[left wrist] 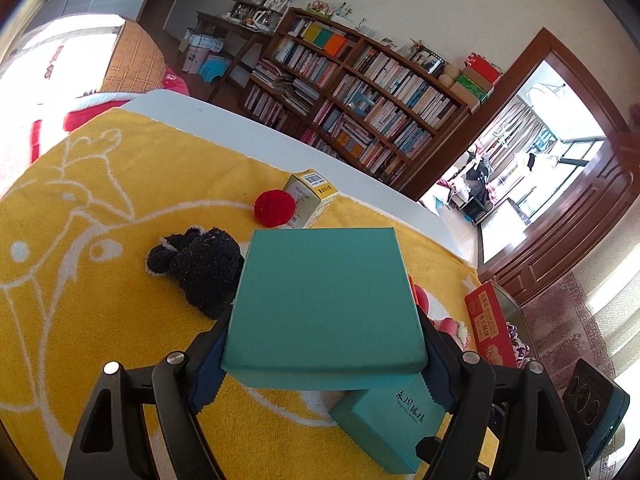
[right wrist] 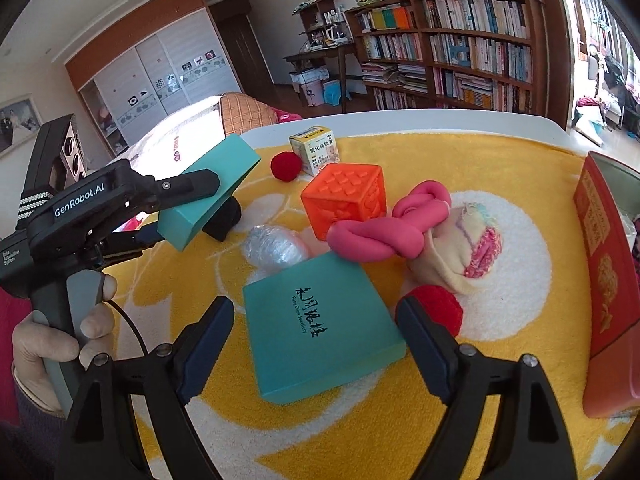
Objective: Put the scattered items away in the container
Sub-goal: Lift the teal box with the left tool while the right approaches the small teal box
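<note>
The left gripper (left wrist: pixel 324 360) has its fingers clamped on the sides of a teal lid (left wrist: pixel 326 300), lifted and tilted above the surface. The right gripper (right wrist: pixel 316 344) hovers with fingers apart, straddling the printed teal box (right wrist: pixel 320 328) — box dead ahead between them, its long axis running roughly along the fingers. The right hand is plainly nearer it. Only the right view shows the orange cube (right wrist: pixel 346 196), pink knot (right wrist: pixel 384 228) and red container (right wrist: pixel 608 280) at far right; the left view shows the black hat (left wrist: pixel 200 268).
</note>
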`<state>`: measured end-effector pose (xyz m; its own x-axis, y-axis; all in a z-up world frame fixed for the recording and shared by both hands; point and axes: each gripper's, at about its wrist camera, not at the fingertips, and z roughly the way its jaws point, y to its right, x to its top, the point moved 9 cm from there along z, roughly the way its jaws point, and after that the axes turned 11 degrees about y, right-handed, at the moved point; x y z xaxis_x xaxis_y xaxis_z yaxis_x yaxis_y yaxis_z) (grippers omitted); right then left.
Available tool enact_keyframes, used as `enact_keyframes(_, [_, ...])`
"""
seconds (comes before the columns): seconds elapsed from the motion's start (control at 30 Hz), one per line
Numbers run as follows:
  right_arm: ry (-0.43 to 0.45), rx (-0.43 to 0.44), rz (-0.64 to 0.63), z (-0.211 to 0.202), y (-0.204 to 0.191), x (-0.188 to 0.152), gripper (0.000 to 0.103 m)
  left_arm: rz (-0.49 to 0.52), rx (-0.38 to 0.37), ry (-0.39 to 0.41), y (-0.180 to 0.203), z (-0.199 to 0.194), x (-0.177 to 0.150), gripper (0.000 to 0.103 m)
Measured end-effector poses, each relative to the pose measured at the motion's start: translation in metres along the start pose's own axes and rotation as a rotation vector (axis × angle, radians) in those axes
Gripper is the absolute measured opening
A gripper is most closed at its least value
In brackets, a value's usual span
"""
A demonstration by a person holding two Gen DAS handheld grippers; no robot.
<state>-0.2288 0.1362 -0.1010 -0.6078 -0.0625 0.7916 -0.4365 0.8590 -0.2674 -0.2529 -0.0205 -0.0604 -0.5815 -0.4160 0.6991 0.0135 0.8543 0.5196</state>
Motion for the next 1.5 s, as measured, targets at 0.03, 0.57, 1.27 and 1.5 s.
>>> enact_keyframes(0.03, [-0.015,0.013,-0.02,0.003,-0.004,-0.003,0.087,0.0,-0.002,-0.001,0.001,0.0,-0.001,0.082])
enact_keyframes(0.57, [-0.06,-0.03,-0.134,0.022,-0.001,-0.008,0.097,-0.002,-0.013,-0.013,0.004,-0.001,-0.006,0.082])
enact_keyframes(1.27, [-0.077,-0.048,-0.137,0.016,-0.009,-0.018,0.091,0.011,-0.015,-0.017,0.004,0.0,-0.006,0.082])
enact_keyframes(1.5, [0.02,-0.05,-0.053,-0.017,-0.008,-0.009,0.088,0.032,-0.012,-0.015,0.007,-0.001,-0.006,0.082])
